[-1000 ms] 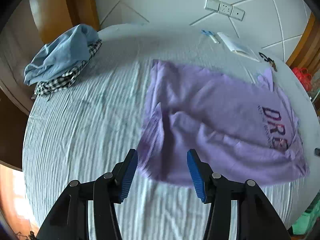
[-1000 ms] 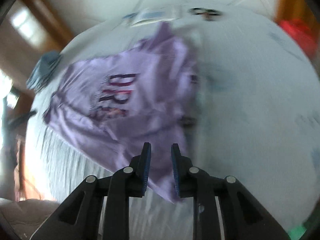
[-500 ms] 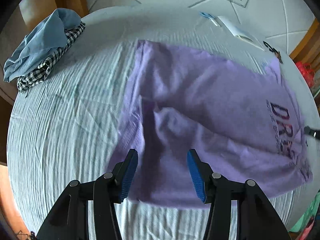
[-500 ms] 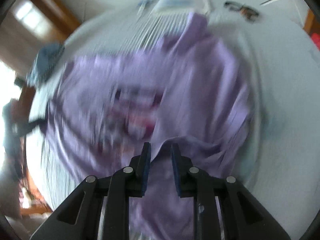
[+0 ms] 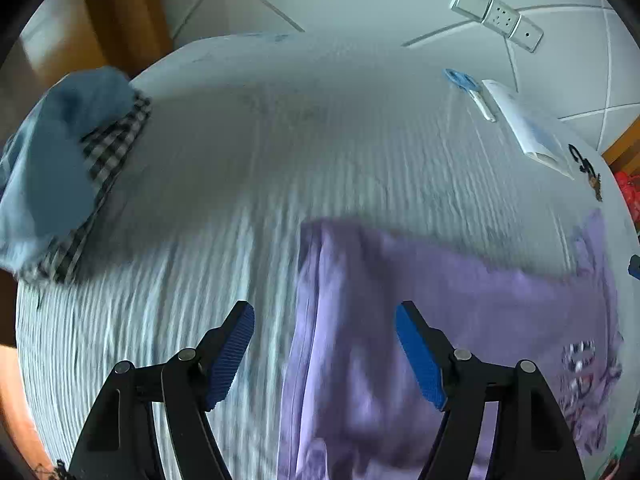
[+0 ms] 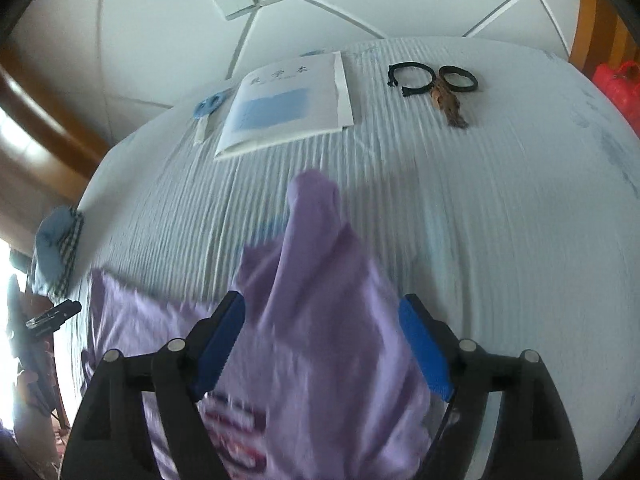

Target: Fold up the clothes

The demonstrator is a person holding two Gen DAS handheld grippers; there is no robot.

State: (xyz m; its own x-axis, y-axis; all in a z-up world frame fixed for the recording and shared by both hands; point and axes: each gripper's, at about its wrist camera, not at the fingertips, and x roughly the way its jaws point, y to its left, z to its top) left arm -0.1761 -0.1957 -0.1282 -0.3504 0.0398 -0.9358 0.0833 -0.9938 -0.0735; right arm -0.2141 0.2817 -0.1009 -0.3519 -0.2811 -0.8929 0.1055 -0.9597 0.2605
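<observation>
on the bed [image 5: 360,152], in my left wrist view, the purple t-shirt [image 5: 460,320] lies across the striped sheet toward the near right, motion-blurred, its left edge doubled into a long fold. my left tongs [image 5: 325,354] are spread wide with nothing between the pads, hovering over that folded edge. a blue and checked clothes pile [image 5: 60,160] sits at the far left edge; blue scissors [image 5: 468,88] and a booklet [image 5: 528,128] lie near the wall.

in the right wrist view, my right tongs [image 6: 322,350] are also spread wide, gripping nothing. the purple t-shirt [image 6: 320,300] lies under them, one part reaching away toward the booklet [image 6: 288,104], its printed lettering near the bottom. black-handled scissors [image 6: 436,84] rest beside the booklet, well apart from the shirt. the clothes pile [image 6: 60,248] shows at far left.
</observation>
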